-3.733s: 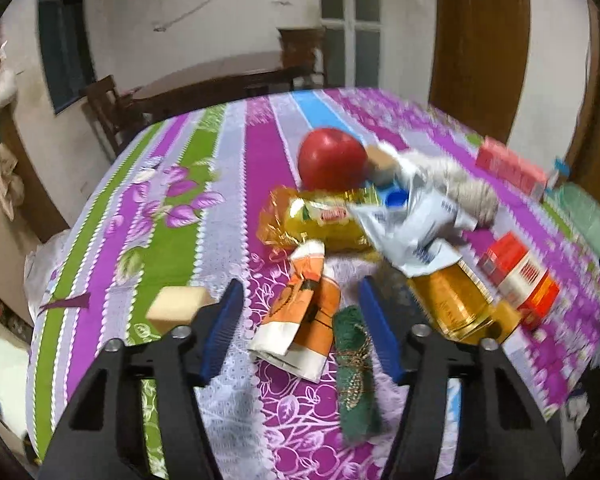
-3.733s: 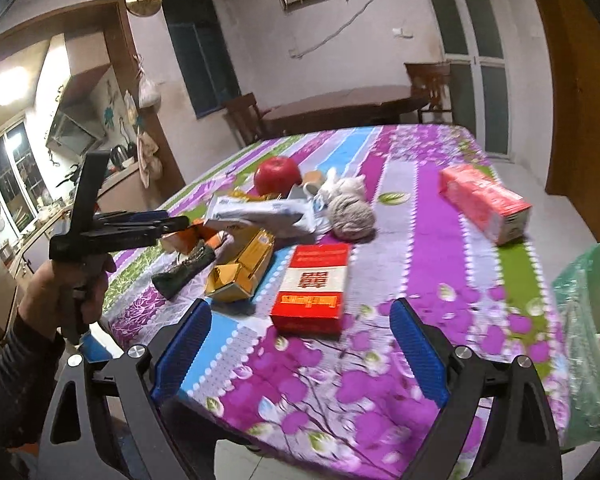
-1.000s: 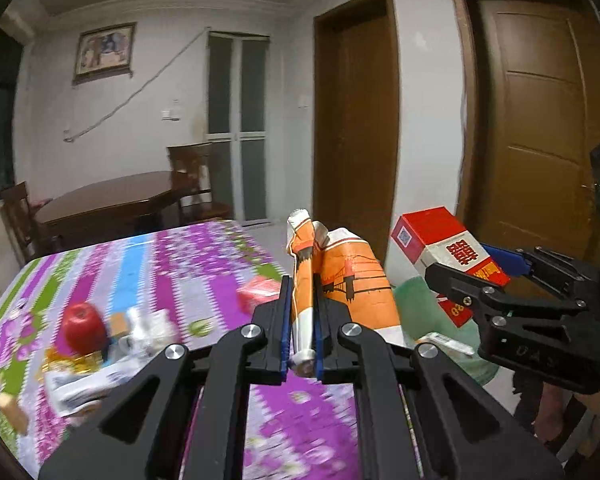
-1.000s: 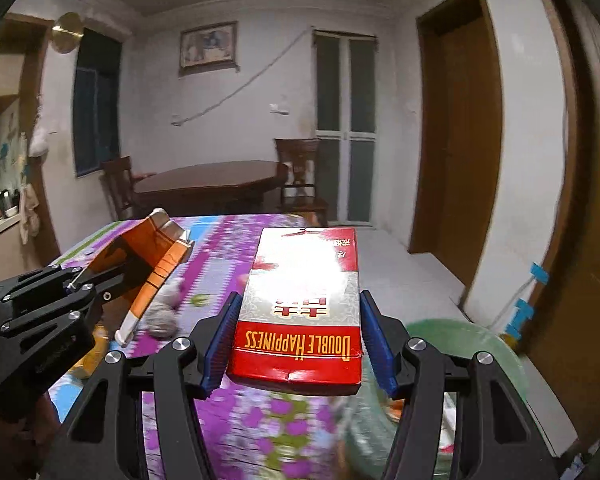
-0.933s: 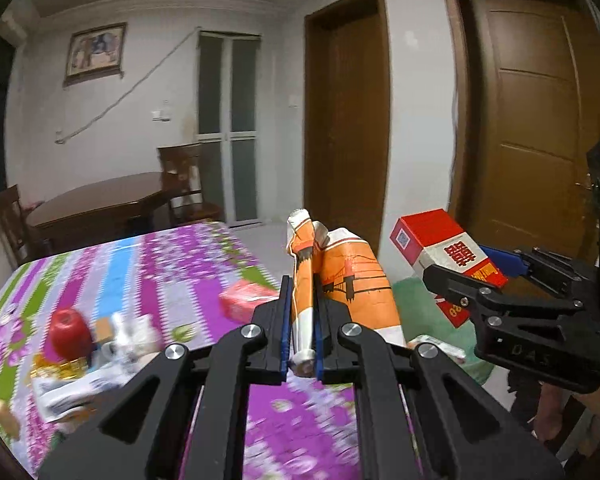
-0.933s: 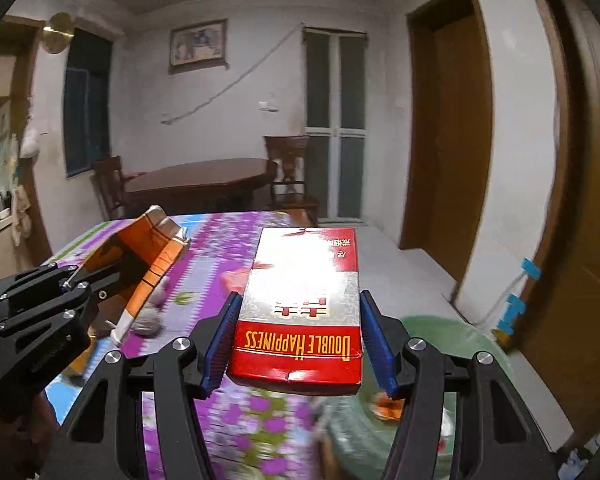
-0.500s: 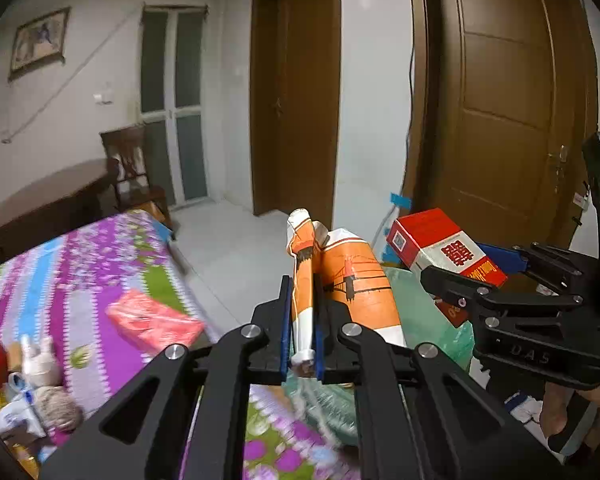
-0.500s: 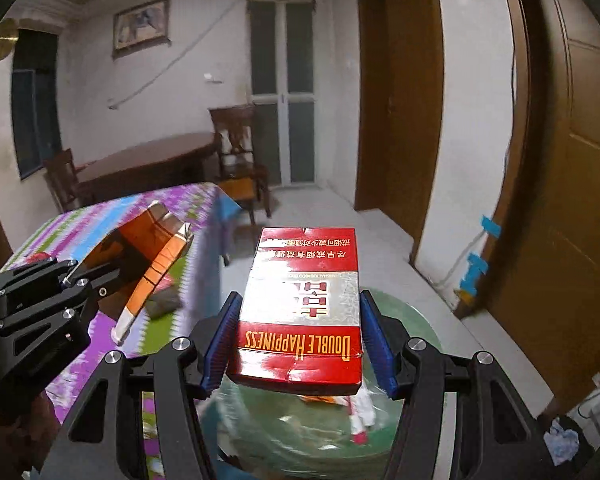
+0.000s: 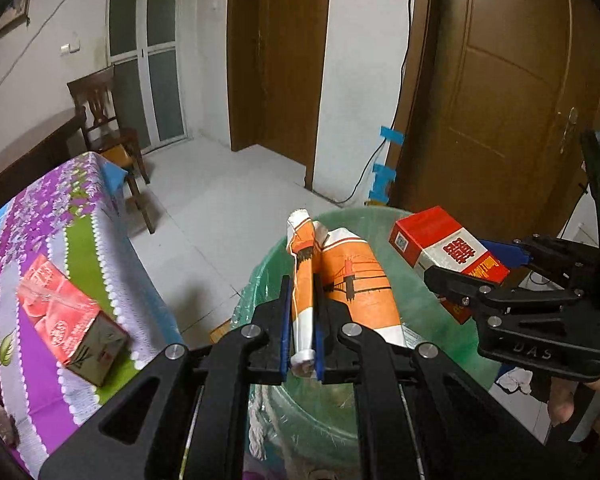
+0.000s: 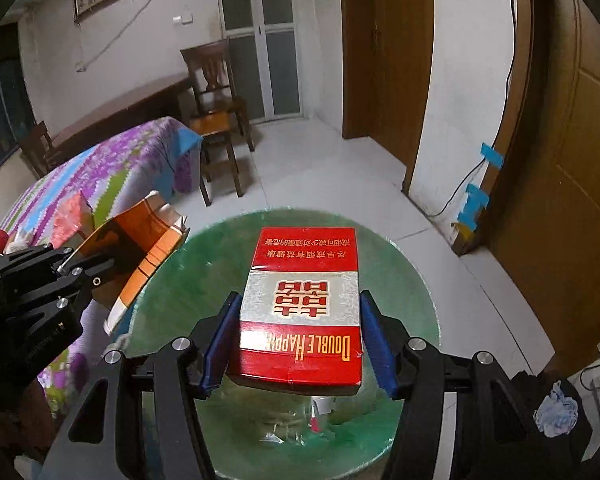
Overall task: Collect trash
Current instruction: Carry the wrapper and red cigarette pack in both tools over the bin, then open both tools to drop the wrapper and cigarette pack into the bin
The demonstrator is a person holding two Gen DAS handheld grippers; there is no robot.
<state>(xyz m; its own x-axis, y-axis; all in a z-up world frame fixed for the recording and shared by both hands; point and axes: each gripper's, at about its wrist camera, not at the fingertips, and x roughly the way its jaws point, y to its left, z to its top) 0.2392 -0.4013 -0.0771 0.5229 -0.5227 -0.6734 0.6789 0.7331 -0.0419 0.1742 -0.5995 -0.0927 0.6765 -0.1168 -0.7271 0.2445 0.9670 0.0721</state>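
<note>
My left gripper is shut on a crumpled orange and white carton and holds it over the near rim of a green-lined trash bin. My right gripper is shut on a red Double Happiness box and holds it above the open bin. The box also shows in the left wrist view, at the right over the bin. The carton also shows in the right wrist view, at the bin's left edge. Some scraps lie at the bin's bottom.
The table with the purple striped cloth is to the left of the bin, with a pink-red box near its edge. A wooden chair stands behind it. Brown doors and a white tiled floor lie beyond.
Both grippers have swung away from the table, tilted down and come over the green bin, each still holding its item. The bin now fills the lower view.
</note>
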